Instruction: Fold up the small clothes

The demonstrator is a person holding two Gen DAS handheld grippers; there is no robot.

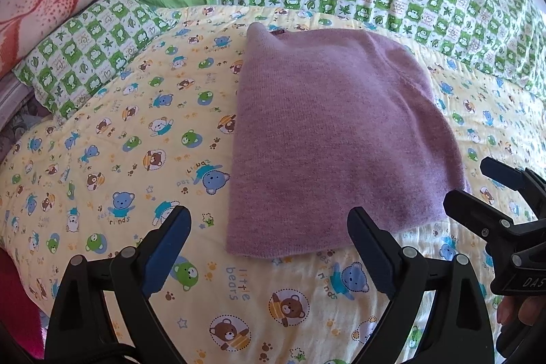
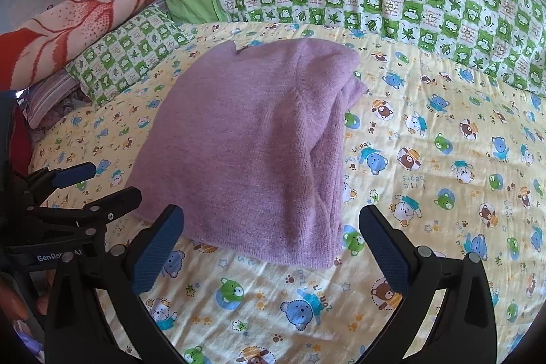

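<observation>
Purple knit garment [image 2: 245,145] lies folded; both tools gape empty.

A home bedroom: bear-print quilt [image 1: 102,159], green checked pillow [image 1: 88,53].

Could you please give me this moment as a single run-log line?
task: fold small clothes | purple knit garment: folded, lying on bear-print quilt | left gripper: open, empty | right gripper: open, empty
</observation>
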